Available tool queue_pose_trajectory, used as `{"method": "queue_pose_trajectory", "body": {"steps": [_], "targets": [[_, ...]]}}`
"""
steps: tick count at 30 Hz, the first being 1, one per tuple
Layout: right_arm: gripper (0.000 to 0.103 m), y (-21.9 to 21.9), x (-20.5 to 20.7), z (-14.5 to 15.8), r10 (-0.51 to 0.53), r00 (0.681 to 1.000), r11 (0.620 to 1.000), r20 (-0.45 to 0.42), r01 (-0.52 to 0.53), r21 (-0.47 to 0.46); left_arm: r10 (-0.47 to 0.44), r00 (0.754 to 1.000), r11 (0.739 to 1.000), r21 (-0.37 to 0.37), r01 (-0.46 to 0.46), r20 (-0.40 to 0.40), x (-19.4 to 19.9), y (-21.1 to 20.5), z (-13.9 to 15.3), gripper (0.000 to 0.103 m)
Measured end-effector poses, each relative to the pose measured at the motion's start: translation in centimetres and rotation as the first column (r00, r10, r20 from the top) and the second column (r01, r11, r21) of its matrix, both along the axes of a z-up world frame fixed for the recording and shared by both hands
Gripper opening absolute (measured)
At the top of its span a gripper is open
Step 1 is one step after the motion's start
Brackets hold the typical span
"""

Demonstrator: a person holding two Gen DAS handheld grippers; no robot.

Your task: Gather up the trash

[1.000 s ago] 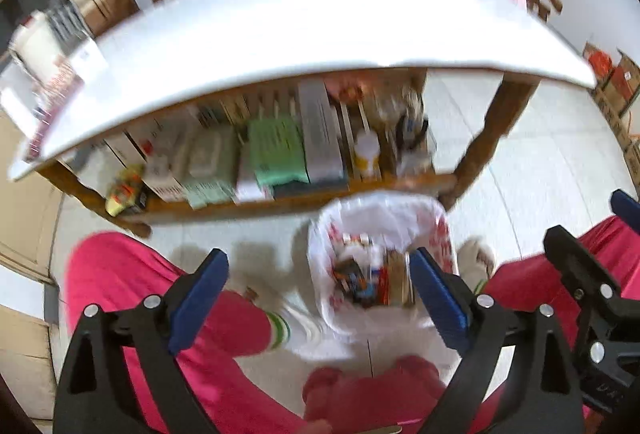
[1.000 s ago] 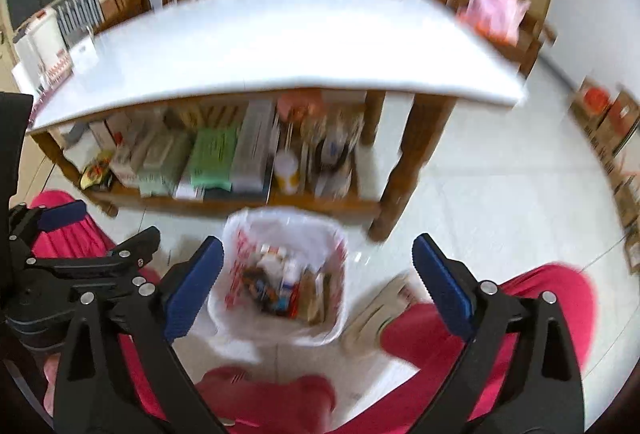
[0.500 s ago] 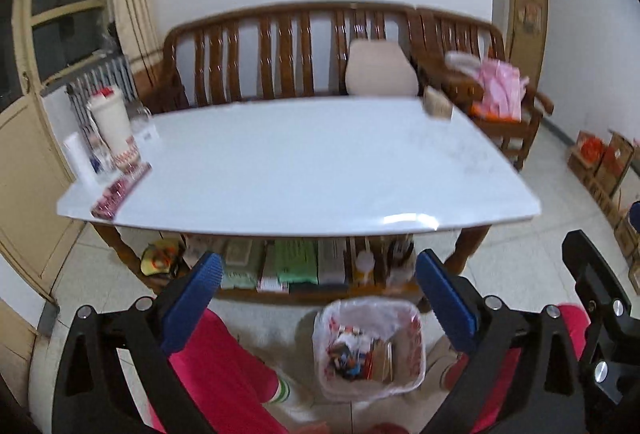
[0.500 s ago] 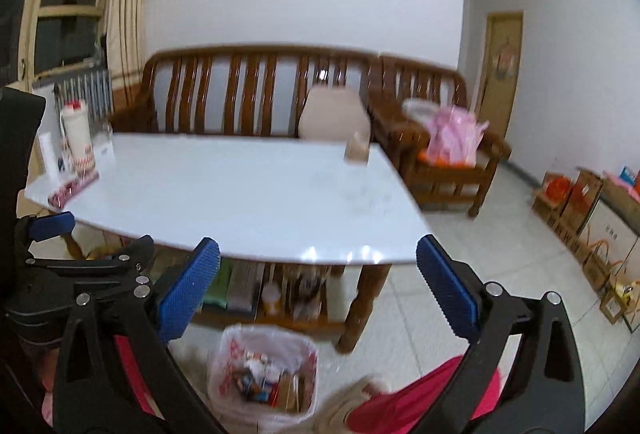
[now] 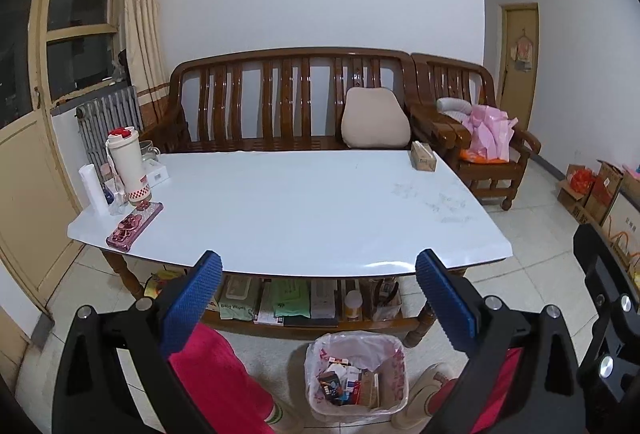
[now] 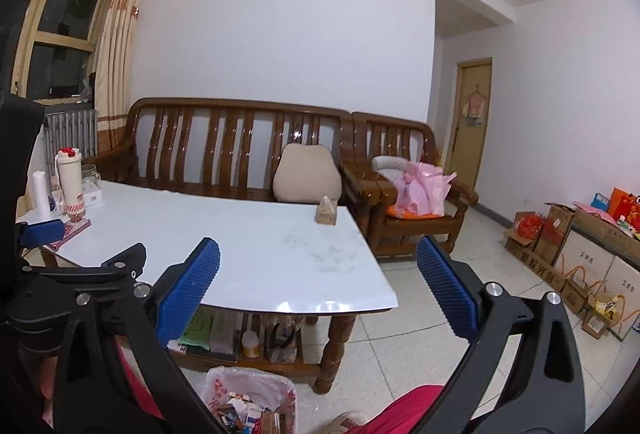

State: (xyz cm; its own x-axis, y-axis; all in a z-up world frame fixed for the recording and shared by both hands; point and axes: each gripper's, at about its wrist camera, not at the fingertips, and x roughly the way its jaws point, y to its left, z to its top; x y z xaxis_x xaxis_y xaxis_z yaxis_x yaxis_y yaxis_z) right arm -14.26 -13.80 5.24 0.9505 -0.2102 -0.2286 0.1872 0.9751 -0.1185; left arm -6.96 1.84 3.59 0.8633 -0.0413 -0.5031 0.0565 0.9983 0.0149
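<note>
Grippers, left (image 5: 316,272) and right (image 6: 318,260), both spread wide, grasping nothing; bin (image 5: 356,350) of trash (image 5: 348,388) sits at six o'clock below table (image 5: 288,202)

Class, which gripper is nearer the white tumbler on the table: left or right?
Left. The left gripper faces the table's middle; the tumbler sits far left. The right gripper is further right, by the table's right end.

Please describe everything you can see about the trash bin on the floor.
The trash bin is a small bin lined with a thin white plastic bag with red print, folded over its rim. It stands upright on the tiled floor, in front of the table's lower shelf, between the person's feet. It holds mixed wrappers and small packages, filling it partly. No gripper touches it.
</note>
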Motion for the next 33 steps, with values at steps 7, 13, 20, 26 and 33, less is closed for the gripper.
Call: {"method": "queue_pose_trajectory", "body": {"steps": [7,13,20,26,33], "targets": [[0.096,0.2,-0.5,0.4,-0.002,1.000,1.000,0.013,0.002,0.002,0.019,1.000,1.000,-0.025,-0.019,0.014,-0.9,0.5,0.5,0.095],[0.096,0.2,-0.2,0.5,0.004,1.000,1.000,-0.004,-0.003,0.014,0.047,0.998,0.999,-0.014,-0.047,0.038,-1.3,0.6,0.7,0.095],[0.096,0.5,-0.1,0.5,0.001,1.000,1.000,-0.018,-0.001,0.009,0.063,0.997,0.998,0.000,-0.064,0.033,-1.2,0.7,0.7,0.095],[0.096,0.6,0.1,0.4,0.001,1.000,1.000,-0.024,0.000,0.011,0.072,0.997,0.997,0.019,-0.072,0.030,-1.1,0.7,0.7,0.095],[0.096,0.7,0.2,0.2,0.002,1.000,1.000,-0.030,-0.002,0.010,0.076,0.997,0.997,0.024,-0.076,0.024,-1.1,0.6,0.6,0.095]]}}
